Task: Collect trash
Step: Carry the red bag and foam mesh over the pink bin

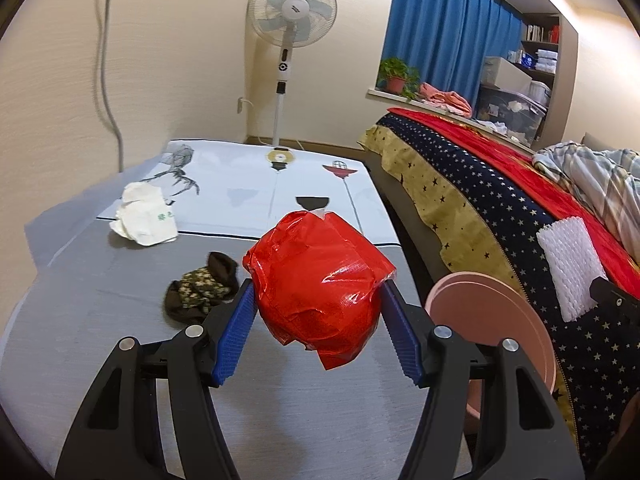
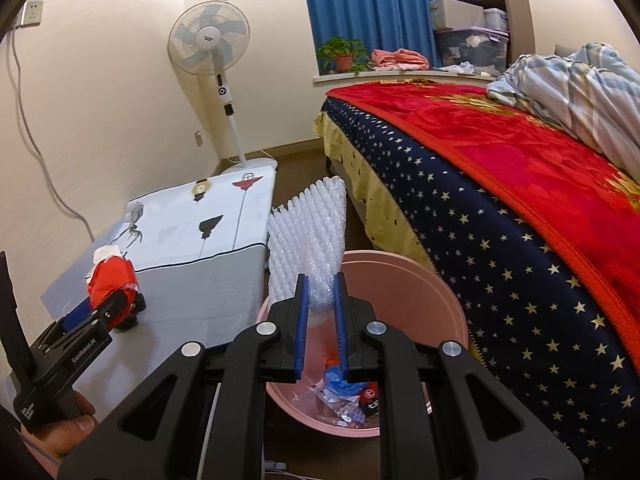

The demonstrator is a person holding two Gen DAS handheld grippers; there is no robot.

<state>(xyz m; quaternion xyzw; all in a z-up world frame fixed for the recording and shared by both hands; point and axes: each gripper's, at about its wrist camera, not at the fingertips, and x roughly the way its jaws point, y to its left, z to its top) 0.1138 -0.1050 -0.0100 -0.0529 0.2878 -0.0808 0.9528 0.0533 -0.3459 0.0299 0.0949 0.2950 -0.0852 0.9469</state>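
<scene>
My left gripper (image 1: 318, 292) is shut on a crumpled red plastic bag (image 1: 316, 284) and holds it above the grey table (image 1: 100, 360); it also shows in the right wrist view (image 2: 110, 280). My right gripper (image 2: 321, 280) is shut on a white foam net sleeve (image 2: 308, 232), held over the pink trash bin (image 2: 432, 300), which holds several wrappers. The sleeve (image 1: 570, 266) and the bin (image 1: 500, 320) show at the right of the left wrist view. A crumpled white paper (image 1: 142, 220) and a dark patterned cloth (image 1: 202, 288) lie on the table.
A bed with a red and starred blanket (image 2: 500, 184) stands right of the bin. A standing fan (image 1: 290, 20) is at the far wall. A printed white cloth (image 1: 280, 188) covers the table's far half.
</scene>
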